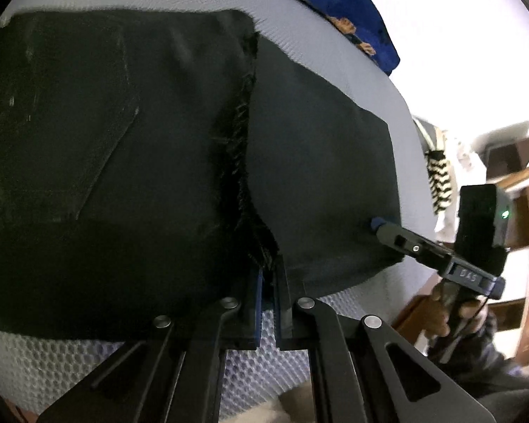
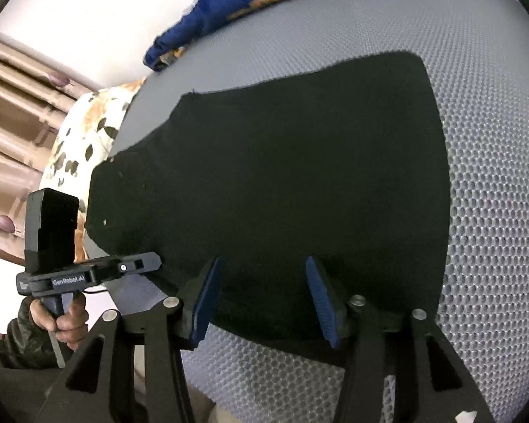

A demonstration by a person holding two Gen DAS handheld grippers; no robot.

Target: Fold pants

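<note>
We find the black pants (image 1: 130, 148) lying flat on a grey mesh mattress (image 2: 483, 183), long axis running across both views. The left hand-held gripper (image 1: 268, 282) sits at the near edge by the frayed seam, jaws closed upon the cloth. The right hand-held gripper (image 2: 264, 292) stands half open astride the same near edge, pads not pressing.
</note>
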